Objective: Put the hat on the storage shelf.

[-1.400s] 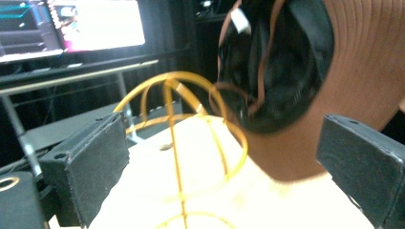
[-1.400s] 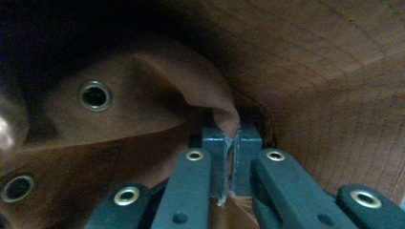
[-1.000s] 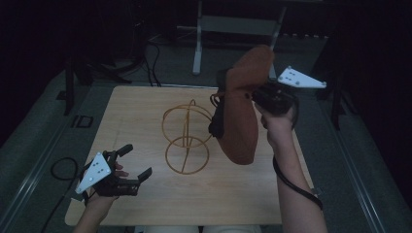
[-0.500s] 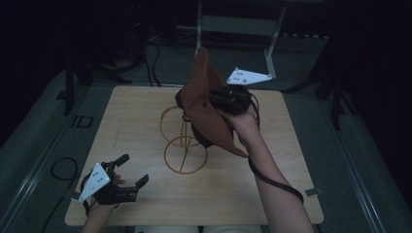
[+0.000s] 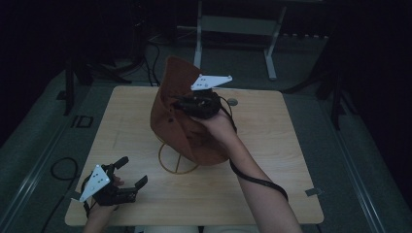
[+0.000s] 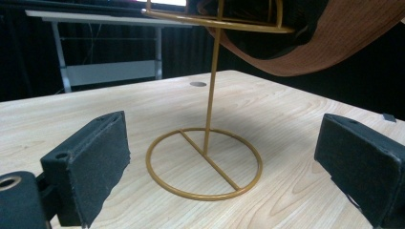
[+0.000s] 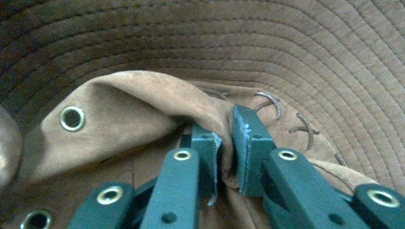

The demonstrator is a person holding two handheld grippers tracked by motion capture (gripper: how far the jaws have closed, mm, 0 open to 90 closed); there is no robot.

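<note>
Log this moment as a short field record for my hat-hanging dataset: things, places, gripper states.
thing in hand: brown hat, over the top of the stand
stand: gold wire stand, upright on the wooden table
right gripper: a fold of the hat's crown between its jaws, which have just been opening
left gripper: open, holds nothing, low at the table's near left corner
</note>
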